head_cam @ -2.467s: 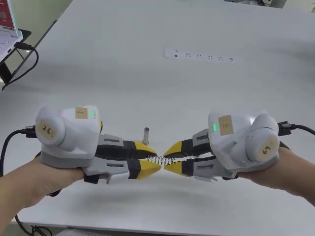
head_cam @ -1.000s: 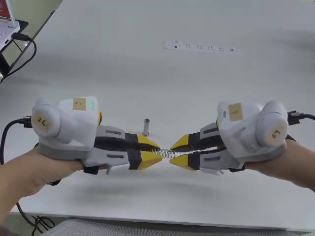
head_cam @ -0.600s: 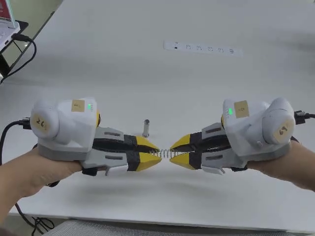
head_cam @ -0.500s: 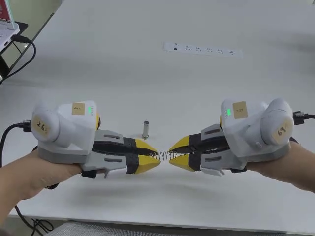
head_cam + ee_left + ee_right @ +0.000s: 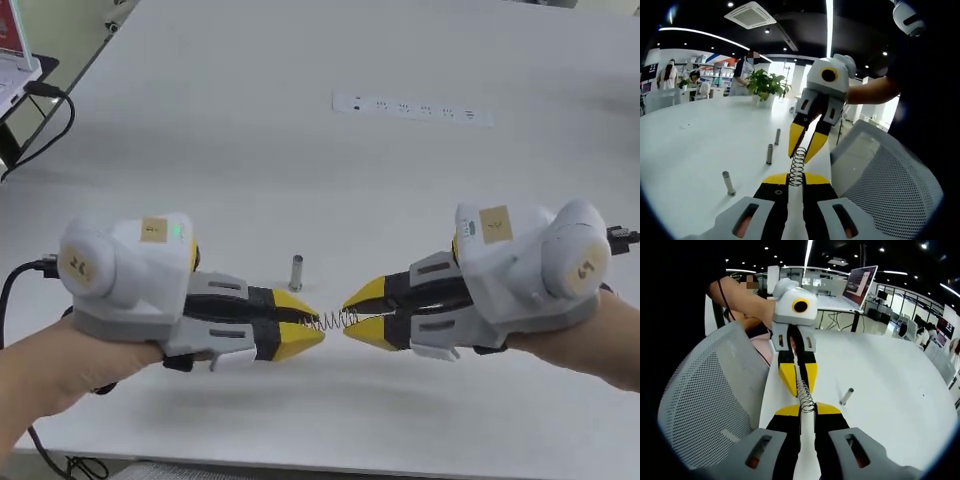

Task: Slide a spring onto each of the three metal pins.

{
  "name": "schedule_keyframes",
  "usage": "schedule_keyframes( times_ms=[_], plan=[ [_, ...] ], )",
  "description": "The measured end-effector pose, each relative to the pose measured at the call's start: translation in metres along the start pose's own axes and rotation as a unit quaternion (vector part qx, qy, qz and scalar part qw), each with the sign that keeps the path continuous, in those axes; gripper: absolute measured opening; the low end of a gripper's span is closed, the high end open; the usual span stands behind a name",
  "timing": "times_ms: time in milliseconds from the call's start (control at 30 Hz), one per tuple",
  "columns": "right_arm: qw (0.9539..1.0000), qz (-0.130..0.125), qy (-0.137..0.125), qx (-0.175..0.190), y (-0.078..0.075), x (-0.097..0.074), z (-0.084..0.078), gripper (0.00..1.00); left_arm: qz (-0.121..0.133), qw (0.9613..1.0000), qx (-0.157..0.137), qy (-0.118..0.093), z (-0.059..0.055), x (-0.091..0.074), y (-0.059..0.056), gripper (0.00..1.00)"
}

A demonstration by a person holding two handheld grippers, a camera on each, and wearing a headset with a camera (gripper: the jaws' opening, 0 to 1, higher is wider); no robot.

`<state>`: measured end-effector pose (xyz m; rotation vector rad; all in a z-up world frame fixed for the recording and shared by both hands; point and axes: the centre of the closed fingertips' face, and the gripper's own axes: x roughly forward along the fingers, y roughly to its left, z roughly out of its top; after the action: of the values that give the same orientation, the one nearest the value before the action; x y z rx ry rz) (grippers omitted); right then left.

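A small steel spring hangs just above the white table, stretched between two yellow-tipped grippers that point at each other. My left gripper is shut on its left end, and the spring sticks out from between the closed tips. My right gripper pinches the other end; its jaws stand in a narrow V. In the right gripper view the spring runs from my own tips to the left gripper. One bare metal pin stands upright just behind the tips.
In the left gripper view the bare pin stands nearest, with two more upright pins beyond; those look ribbed. A white power strip lies far back. A laptop and black cable are far left. A mesh chair is near the table's edge.
Both grippers keep hold of the spring. Their tips have drawn slightly apart, so the spring shows a little longer between them. The pin has not moved; the head camera has shifted.
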<state>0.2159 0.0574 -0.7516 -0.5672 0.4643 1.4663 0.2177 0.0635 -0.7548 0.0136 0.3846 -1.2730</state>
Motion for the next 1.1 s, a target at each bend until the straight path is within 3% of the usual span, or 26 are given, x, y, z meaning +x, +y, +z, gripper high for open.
schedule_keyframes(
  times_ms=[200, 500, 900, 1100],
  plan=[
    [0.9998, 0.004, 0.007, -0.016, 0.004, 0.001, 0.001, 0.06, 0.001, 0.9998, 0.013, 0.018, -0.006, 0.003, -0.002, 0.02],
    [0.9997, 0.009, -0.005, -0.025, 0.006, 0.002, 0.014, 0.07, 0.008, 0.9990, 0.029, 0.033, -0.011, 0.002, 0.000, 0.01],
    [0.9995, 0.013, -0.015, -0.026, 0.009, 0.004, 0.021, 0.07, 0.006, 0.9982, 0.043, 0.042, -0.014, 0.004, -0.002, 0.01],
    [0.9990, 0.016, -0.039, -0.017, 0.010, 0.007, 0.032, 0.07, 0.001, 0.9980, 0.049, 0.039, -0.011, 0.010, -0.008, 0.01]
  ],
)
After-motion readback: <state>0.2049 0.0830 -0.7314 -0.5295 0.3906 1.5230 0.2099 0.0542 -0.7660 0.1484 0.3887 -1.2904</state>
